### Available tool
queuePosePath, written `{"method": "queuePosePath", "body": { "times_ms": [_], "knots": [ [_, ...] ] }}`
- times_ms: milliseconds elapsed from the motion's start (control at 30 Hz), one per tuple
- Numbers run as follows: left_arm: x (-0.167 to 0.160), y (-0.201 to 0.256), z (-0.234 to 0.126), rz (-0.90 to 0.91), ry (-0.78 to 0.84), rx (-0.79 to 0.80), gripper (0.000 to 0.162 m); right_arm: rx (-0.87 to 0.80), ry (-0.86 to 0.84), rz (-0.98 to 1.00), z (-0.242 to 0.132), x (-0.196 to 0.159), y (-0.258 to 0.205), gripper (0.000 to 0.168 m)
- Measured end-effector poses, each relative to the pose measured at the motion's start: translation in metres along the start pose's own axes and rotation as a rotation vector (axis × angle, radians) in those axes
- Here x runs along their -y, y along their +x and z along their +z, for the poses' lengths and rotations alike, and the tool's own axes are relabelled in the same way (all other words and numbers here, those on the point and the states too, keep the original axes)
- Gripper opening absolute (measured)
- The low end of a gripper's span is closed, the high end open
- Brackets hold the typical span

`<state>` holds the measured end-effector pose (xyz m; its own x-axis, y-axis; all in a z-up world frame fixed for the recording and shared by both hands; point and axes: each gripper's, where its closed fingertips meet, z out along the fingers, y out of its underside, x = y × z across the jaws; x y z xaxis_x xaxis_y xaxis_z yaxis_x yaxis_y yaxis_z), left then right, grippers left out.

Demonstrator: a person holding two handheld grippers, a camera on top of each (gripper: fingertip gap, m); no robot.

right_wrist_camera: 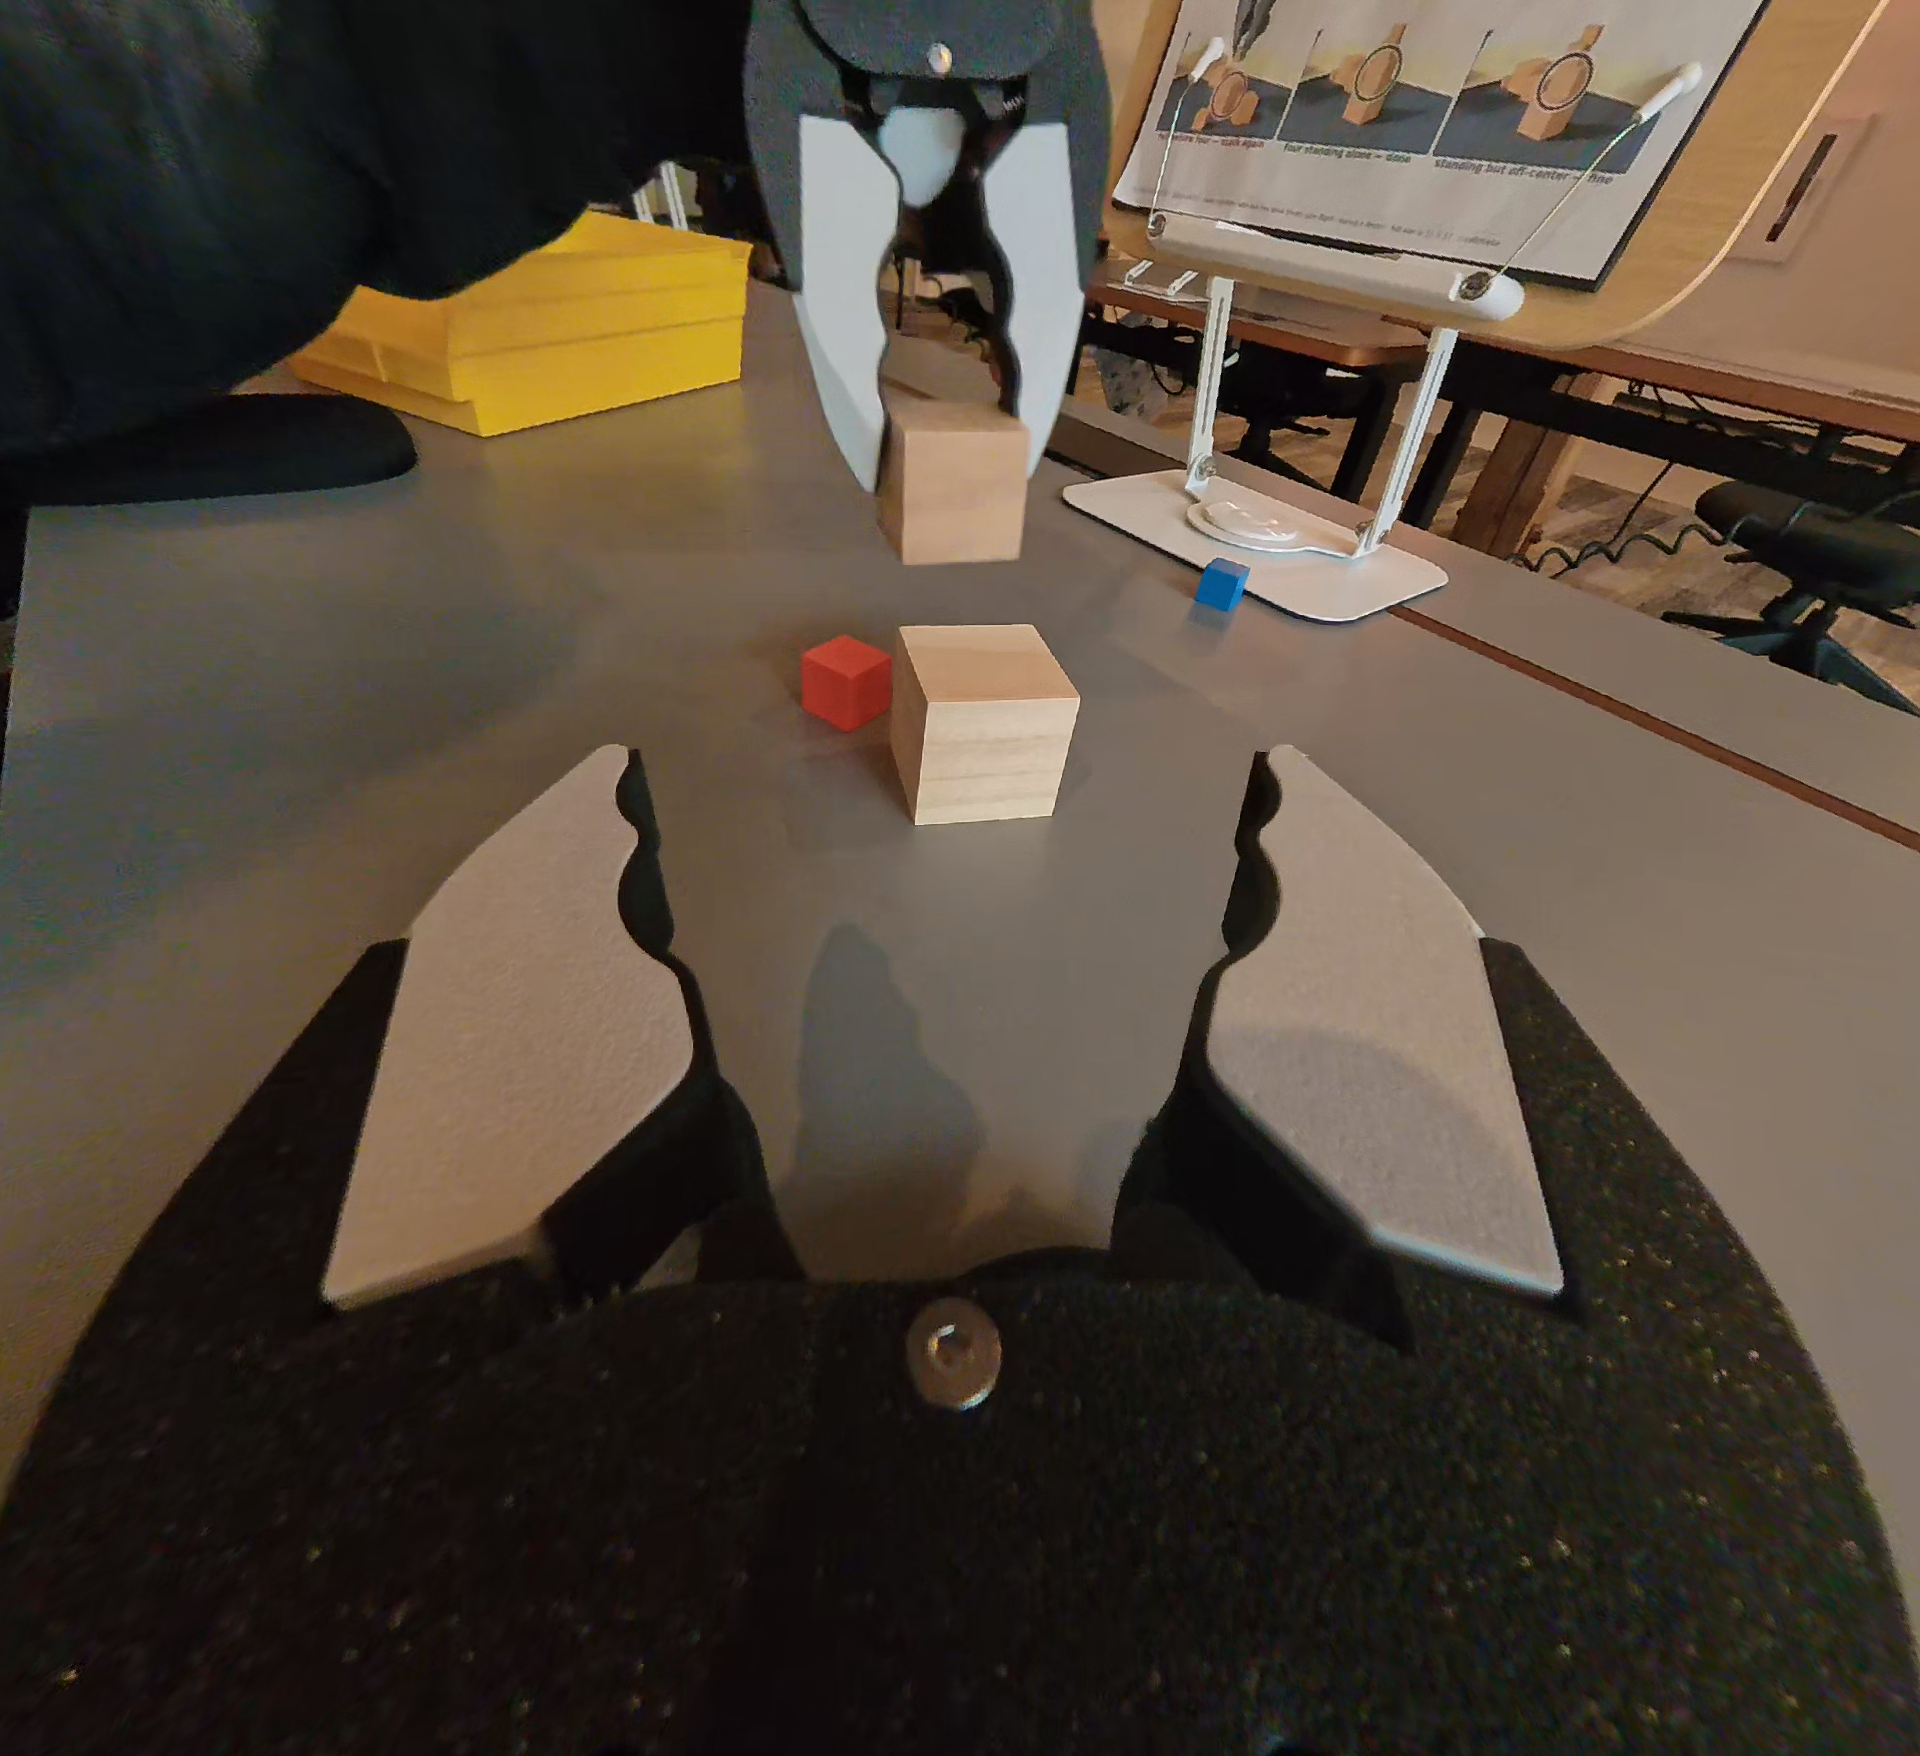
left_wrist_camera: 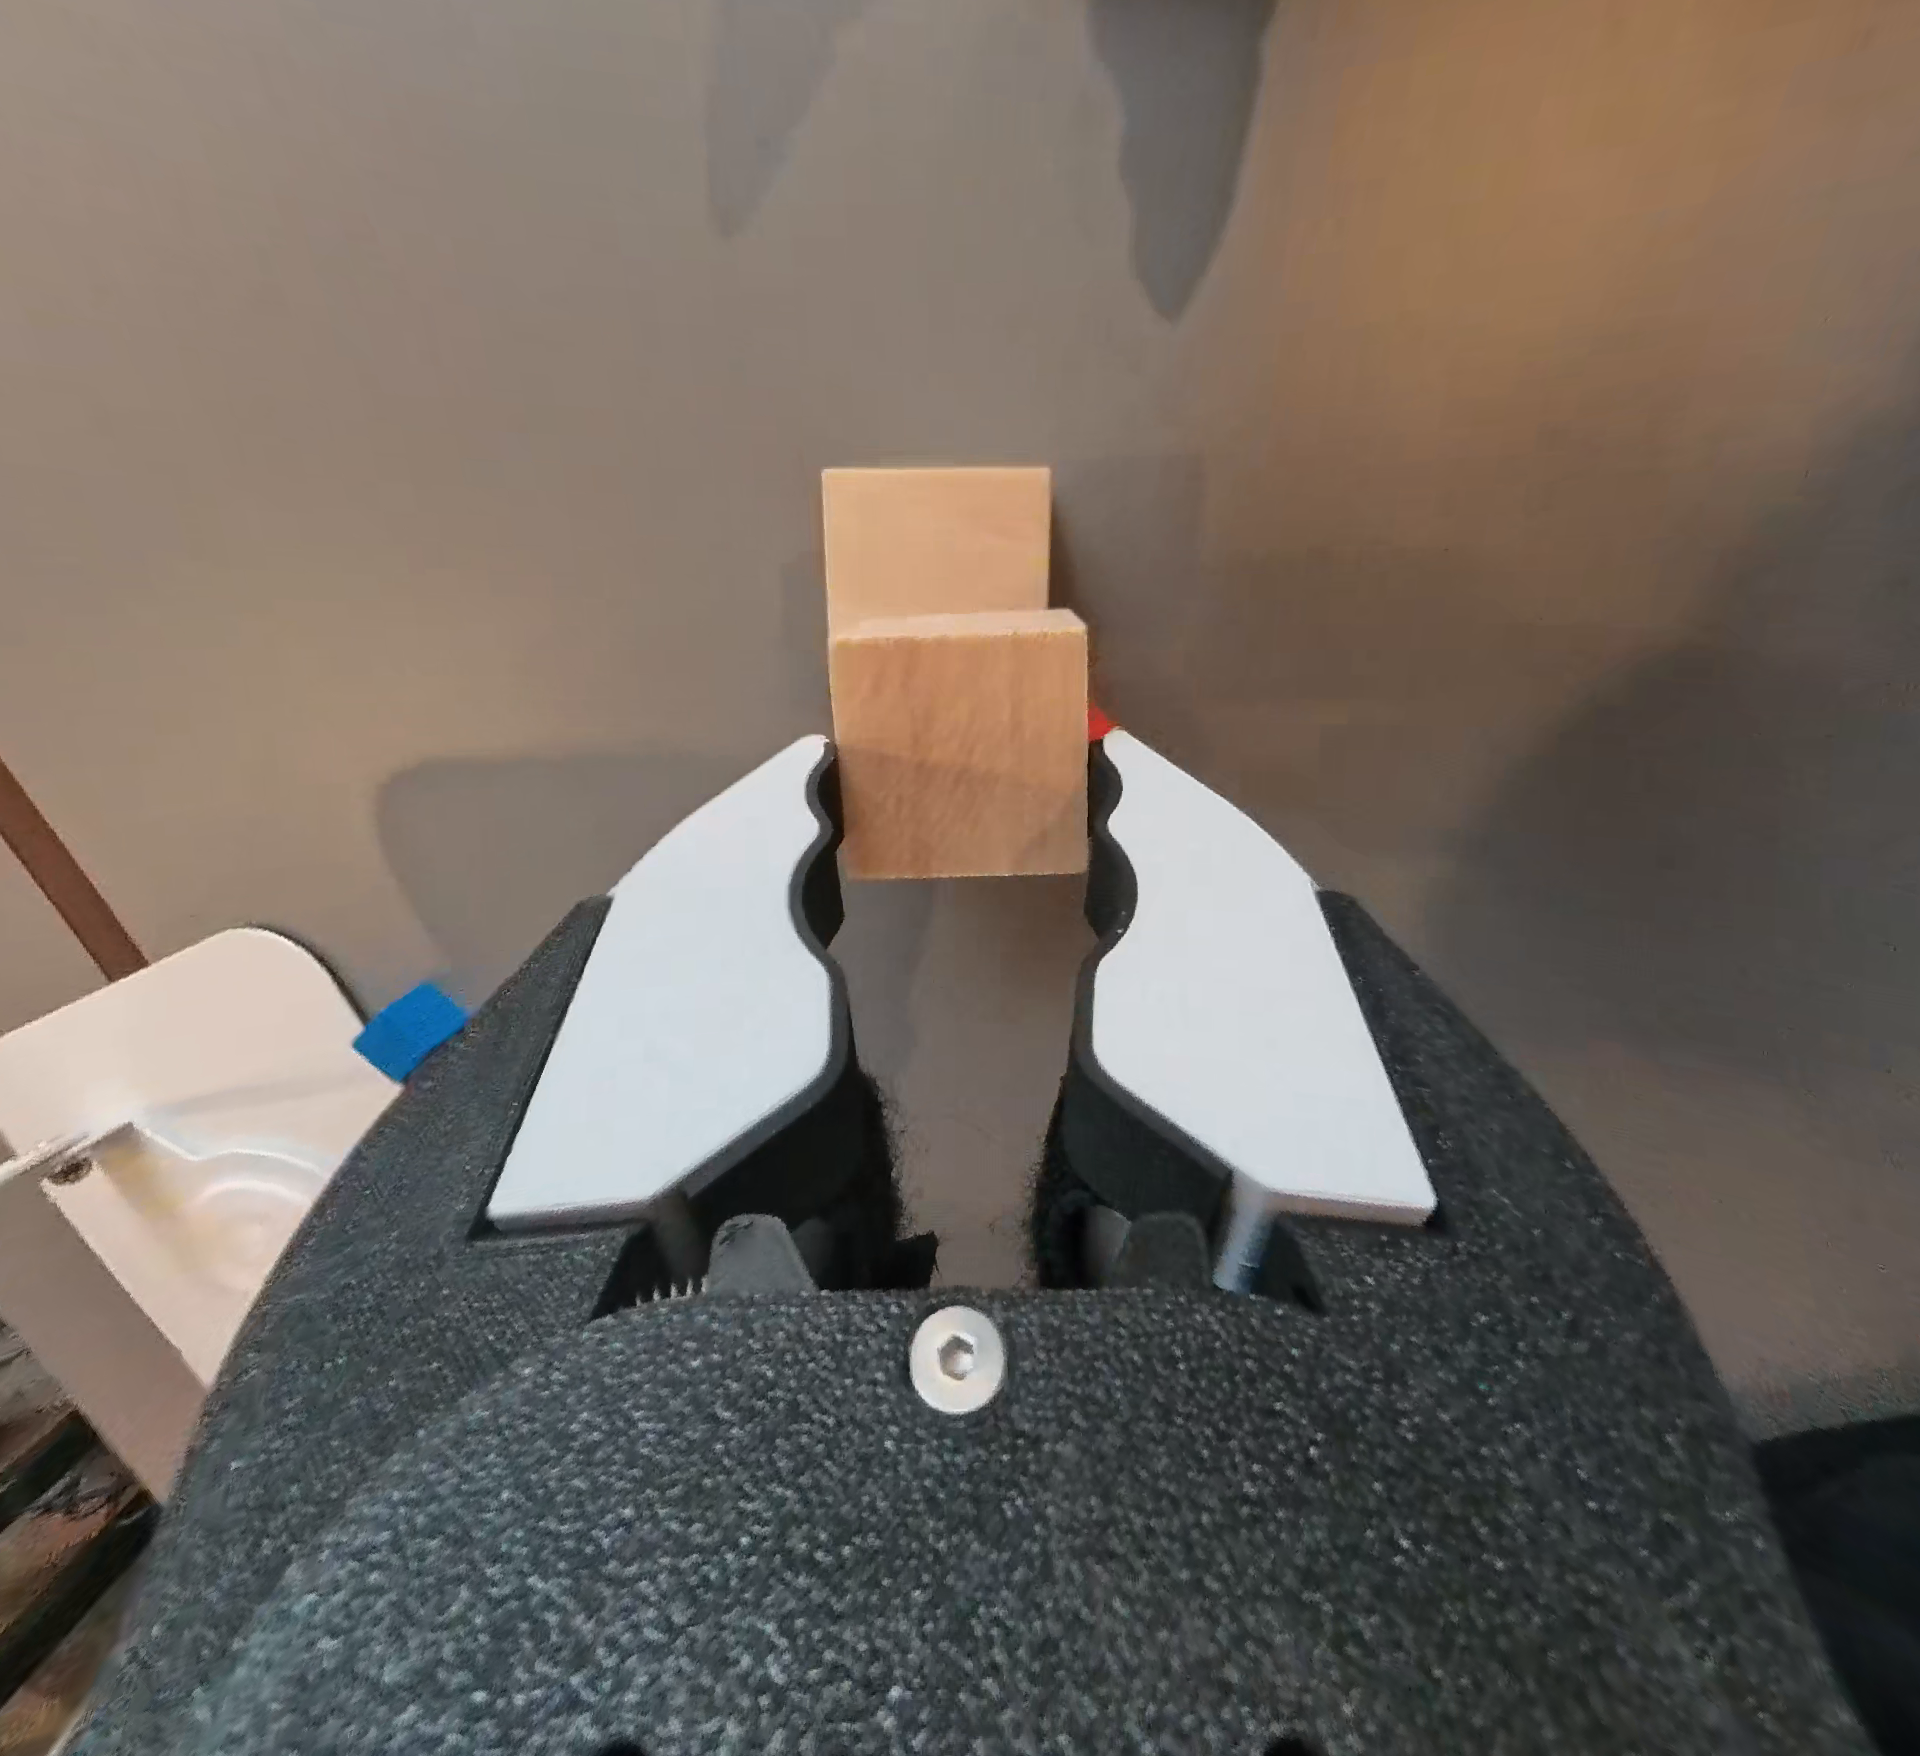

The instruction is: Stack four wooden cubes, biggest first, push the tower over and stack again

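My left gripper (left_wrist_camera: 961, 750) is shut on a medium plain wooden cube (left_wrist_camera: 961, 756) and holds it in the air above the grey table. It also shows in the right wrist view (right_wrist_camera: 951, 449), pointing down with the cube (right_wrist_camera: 954, 491) in it. Below it the biggest plain wooden cube (right_wrist_camera: 982, 724) stands on the table; it shows behind the held cube in the left wrist view (left_wrist_camera: 930, 543). A small red cube (right_wrist_camera: 844, 680) lies touching or almost touching its left side. A smaller blue cube (right_wrist_camera: 1221, 584) lies farther right. My right gripper (right_wrist_camera: 945, 761) is open and empty, just short of the big cube.
A white document stand (right_wrist_camera: 1278, 553) with an instruction sheet stands at the table's right edge, next to the blue cube; its base shows in the left wrist view (left_wrist_camera: 177, 1114). Yellow boxes (right_wrist_camera: 540, 335) lie at the back left. A person's dark sleeve (right_wrist_camera: 260, 96) reaches over the table.
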<state>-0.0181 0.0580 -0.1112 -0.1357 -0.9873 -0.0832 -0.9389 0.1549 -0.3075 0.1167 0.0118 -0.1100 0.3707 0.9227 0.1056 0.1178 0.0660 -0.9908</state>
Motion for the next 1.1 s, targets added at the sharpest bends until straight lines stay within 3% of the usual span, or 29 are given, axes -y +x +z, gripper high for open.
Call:
{"method": "queuePosePath", "body": {
  "times_ms": [200,1000,1100],
  "knots": [
    [0.012,-0.007,0.021,0.022,-0.036,-0.009,0.044,0.001,0.001,-0.003,0.000,0.000,0.000,0.106],
    [0.017,-0.009,0.039,0.042,-0.048,-0.027,0.044,0.002,0.003,-0.008,0.000,0.000,-0.001,0.105],
    [0.016,-0.009,0.038,0.039,-0.045,-0.021,0.053,0.002,0.003,-0.007,0.000,0.000,-0.001,0.105]
  ]
}}
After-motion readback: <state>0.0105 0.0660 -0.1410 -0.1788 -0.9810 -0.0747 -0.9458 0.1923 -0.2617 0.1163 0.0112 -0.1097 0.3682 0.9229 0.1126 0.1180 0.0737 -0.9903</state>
